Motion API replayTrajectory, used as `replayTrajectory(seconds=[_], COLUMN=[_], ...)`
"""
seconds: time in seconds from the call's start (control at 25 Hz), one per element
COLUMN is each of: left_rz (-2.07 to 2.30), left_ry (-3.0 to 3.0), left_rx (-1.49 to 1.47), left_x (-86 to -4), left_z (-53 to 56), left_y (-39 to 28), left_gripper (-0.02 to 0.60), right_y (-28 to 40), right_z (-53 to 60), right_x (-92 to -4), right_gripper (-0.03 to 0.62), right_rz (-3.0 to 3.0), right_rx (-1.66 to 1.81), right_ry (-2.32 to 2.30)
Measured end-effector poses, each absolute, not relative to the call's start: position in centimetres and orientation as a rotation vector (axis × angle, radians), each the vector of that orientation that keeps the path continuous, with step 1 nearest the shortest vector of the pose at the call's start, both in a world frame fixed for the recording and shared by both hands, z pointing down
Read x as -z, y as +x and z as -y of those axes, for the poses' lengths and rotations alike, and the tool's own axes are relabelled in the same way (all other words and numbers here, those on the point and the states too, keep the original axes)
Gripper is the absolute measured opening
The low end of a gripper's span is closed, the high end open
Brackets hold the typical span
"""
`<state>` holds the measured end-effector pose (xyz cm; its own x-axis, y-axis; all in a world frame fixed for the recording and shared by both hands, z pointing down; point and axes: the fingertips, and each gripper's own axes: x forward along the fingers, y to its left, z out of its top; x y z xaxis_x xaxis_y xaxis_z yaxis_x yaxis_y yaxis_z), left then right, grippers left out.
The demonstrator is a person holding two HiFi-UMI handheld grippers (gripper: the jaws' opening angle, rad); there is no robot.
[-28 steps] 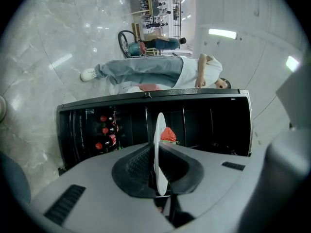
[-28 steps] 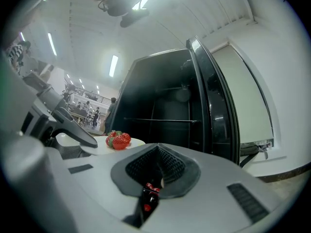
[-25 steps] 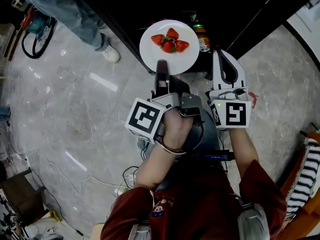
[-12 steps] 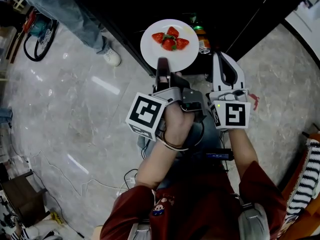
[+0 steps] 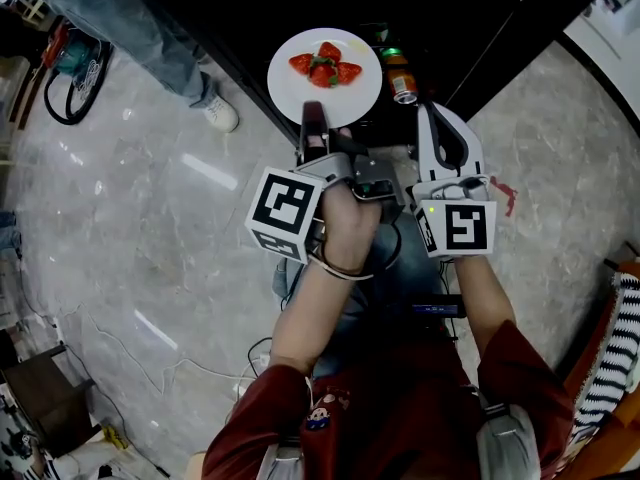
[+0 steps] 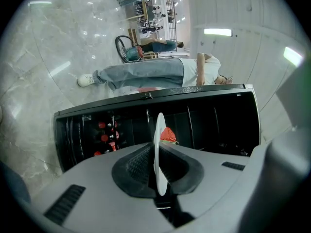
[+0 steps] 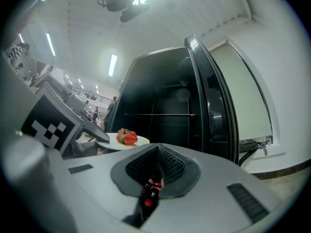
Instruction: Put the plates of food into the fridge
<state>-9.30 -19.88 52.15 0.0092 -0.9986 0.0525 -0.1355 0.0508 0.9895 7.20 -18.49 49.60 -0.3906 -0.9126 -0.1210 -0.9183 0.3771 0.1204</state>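
– Holding the plate [image 5: 290, 96] flat and face up, you have your left claw [image 5: 313, 120] clenched on its near rim. The plate reaches away from you, toward the open fridge [image 5: 480, 18].
– It's round, so you've no long axis to mind. One plate, white and smooth, and your left claw's ribbed black pads pinch it on both faces.
– Your strawberries [image 5: 323, 65]: four, as far as I can count, red with green tops, bunched near the plate's middle.
– Your right claw [image 5: 437, 110] is clenched on nothing, jaws together, just right of the plate and apart from it.
– You've got the plate at the mouth of the fridge; whether it has crossed the threshold I can't tell.
– The fridge is black, with its door open at the right. An orange can [image 5: 402, 80] stands just beyond your right claw. Glossy grey marble floor [image 5: 150, 218] lies to your left.
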Motion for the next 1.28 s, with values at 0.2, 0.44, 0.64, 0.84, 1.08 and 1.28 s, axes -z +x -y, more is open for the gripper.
replayTrajectory(seconds=[0.2,0.44,0.64,0.84,1.08,1.28], left_rz=[1.339,1.348,1.349,1.349,1.357,1.370], left_ry=[1.267,1.271,1.260,1.239,1.220,1.223], left_rx=[1.085,1.089,1.086,1.083,1.093,1.092], left_x=[-52.7,-52.8,-52.9,-53.1,-52.9,-53.0], left_z=[20.5,21.7,22.7,23.5,24.7,25.9], left_y=[-9.4,-9.4,-9.5,-9.9,-10.4,-10.1], left_gripper=[0.023,0.023,0.023,0.023,0.024,0.023], right_y=[7.2,7.2,7.3,7.1,7.2,7.6], right_z=[18.0,17.6,17.1,17.0,17.0,17.2], right_x=[-49.8,-49.9,-50.1,-50.3,-50.5,-50.8], right_gripper=[0.003,0.004,0.004,0.003,0.005,0.003], right_rz=[-2.580,-2.585,-2.589,-2.595,-2.596,-2.591], right_rx=[-0.267,-0.290,-0.292,-0.290,-0.287,-0.281], right_ry=[-1.719,-1.728,-1.737,-1.741,-1.747,-1.751])
